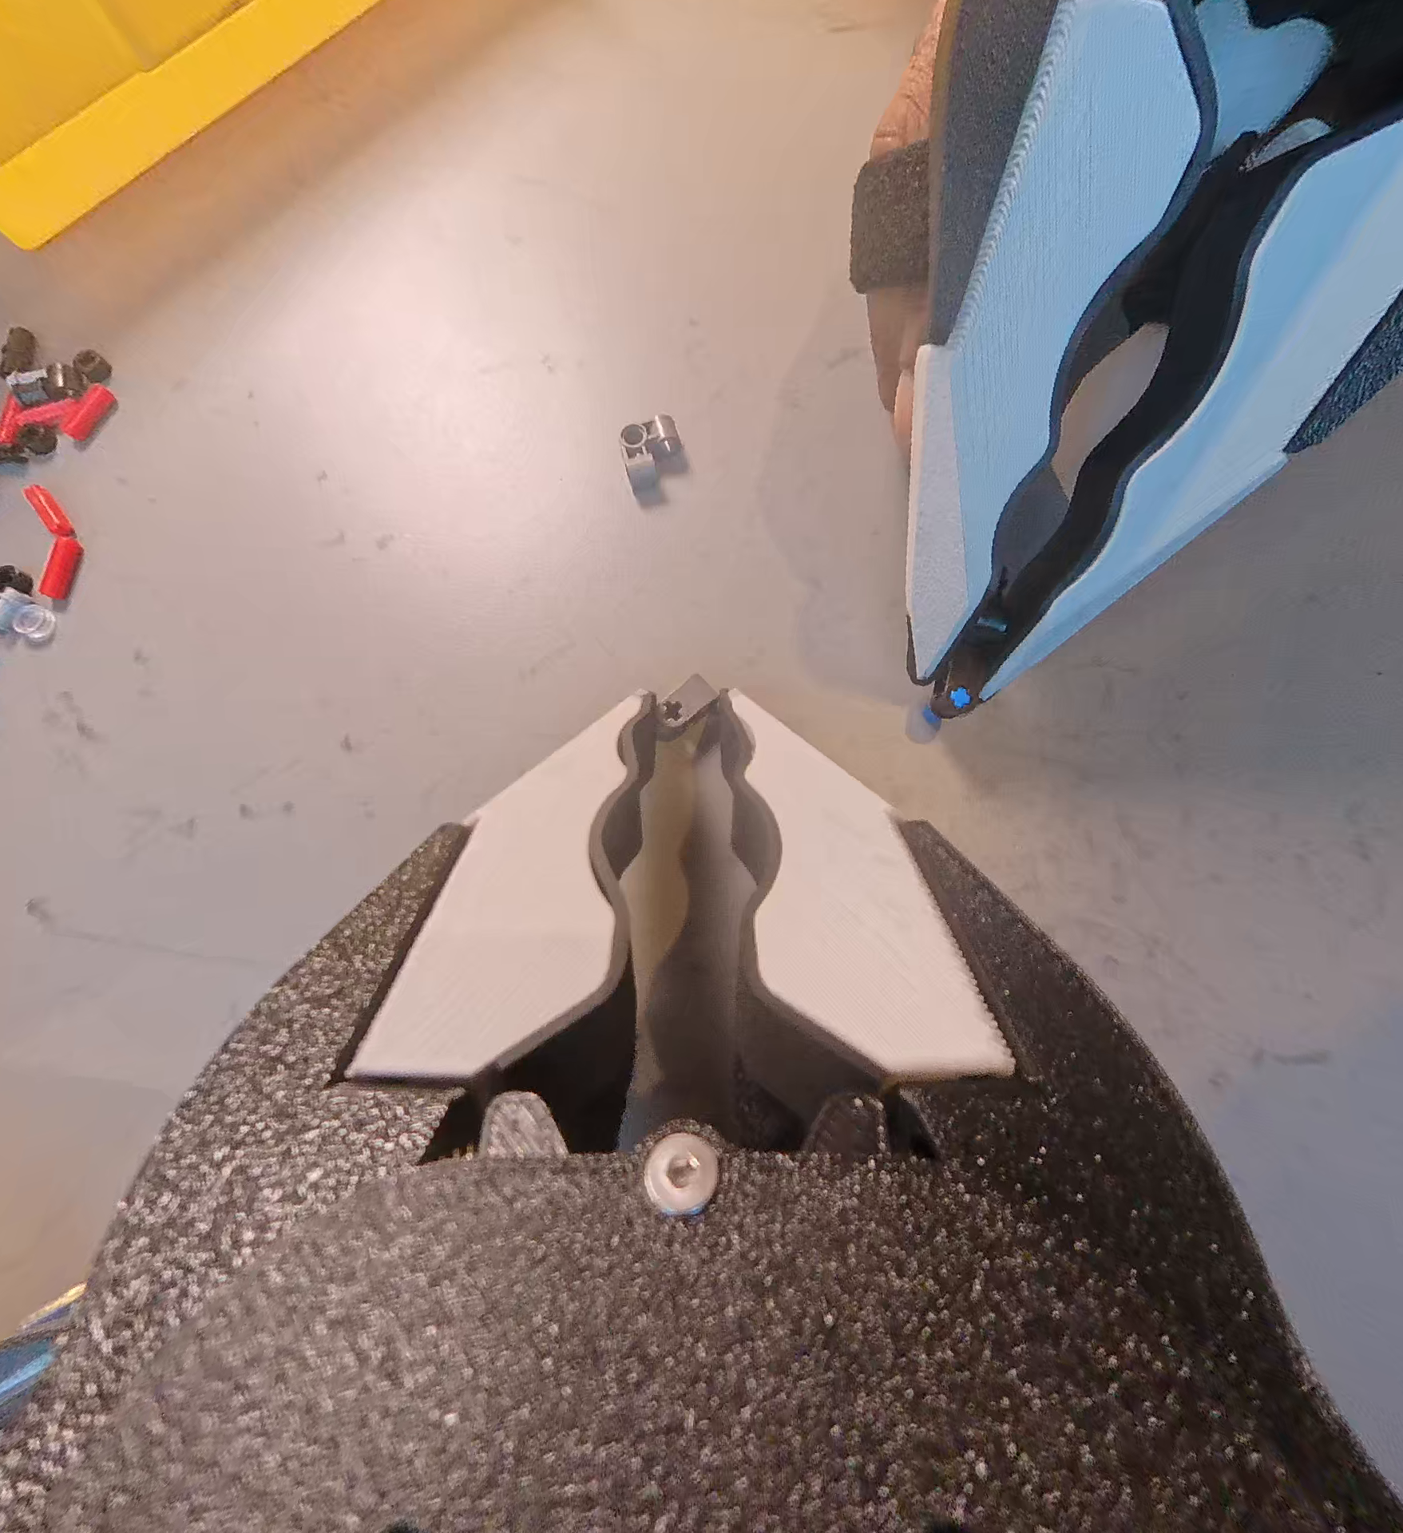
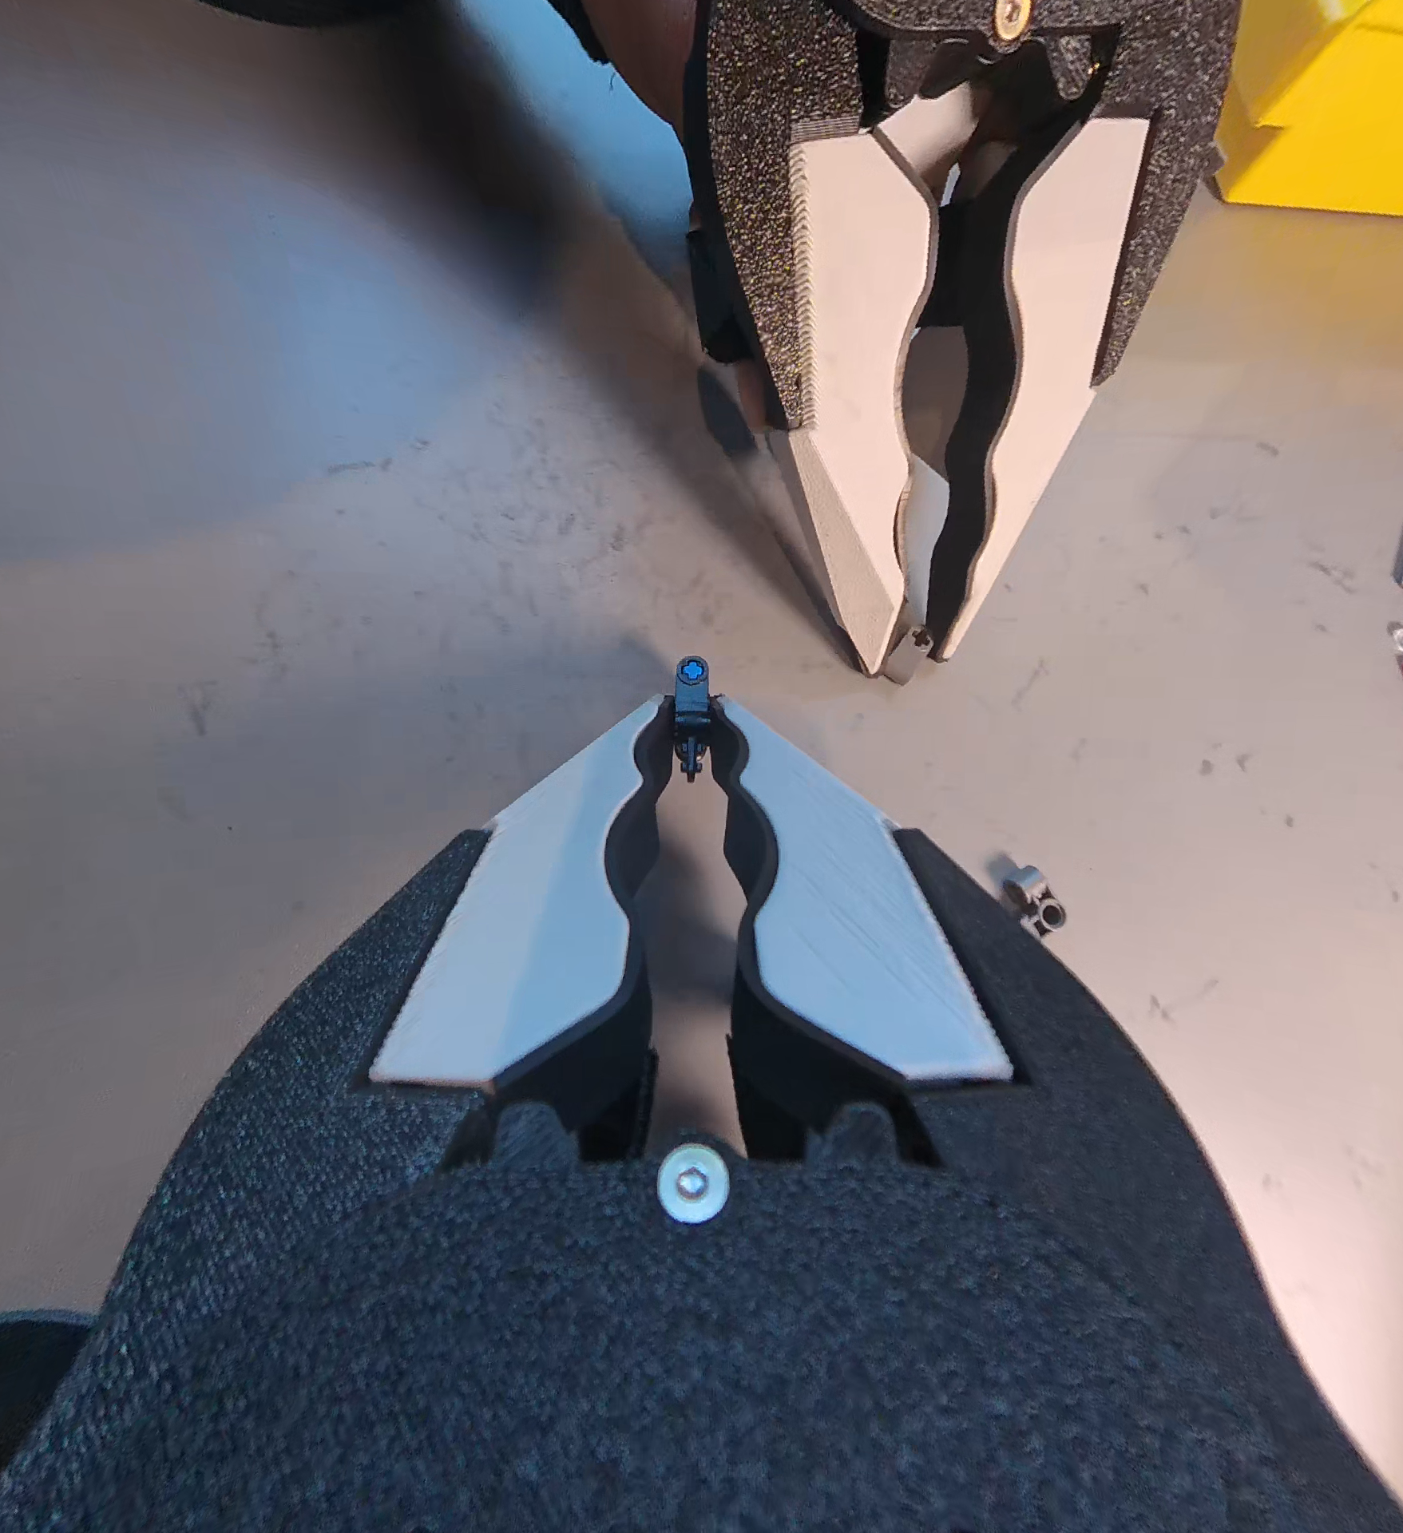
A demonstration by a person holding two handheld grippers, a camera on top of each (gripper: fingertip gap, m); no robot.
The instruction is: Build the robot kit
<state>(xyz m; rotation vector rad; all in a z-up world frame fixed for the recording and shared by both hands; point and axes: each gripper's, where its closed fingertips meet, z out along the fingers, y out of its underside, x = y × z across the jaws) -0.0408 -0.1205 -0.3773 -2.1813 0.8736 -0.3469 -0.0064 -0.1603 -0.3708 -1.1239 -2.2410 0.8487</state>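
Note:
My left gripper (image 1: 688,710) is shut on a small grey block with a cross-shaped hole (image 1: 685,703), held just above the grey table. It also shows in the right wrist view (image 2: 913,649), with the grey block (image 2: 915,651) at its tips. My right gripper (image 2: 691,705) is shut on a small black connector with a blue cross-shaped pin (image 2: 693,682) in its end. In the left wrist view the right gripper (image 1: 957,695) points down at the right, the black connector (image 1: 960,697) at its tips. The two grippers' tips are close together but apart.
A small grey connector piece (image 1: 650,448) lies alone on the table, also seen in the right wrist view (image 2: 1034,900). A scatter of red, black and grey parts (image 1: 13,489) lies at the left. A yellow bin (image 1: 100,91) stands at the far left corner. One gripper's finger ends stand about 5 centimeters off the other's.

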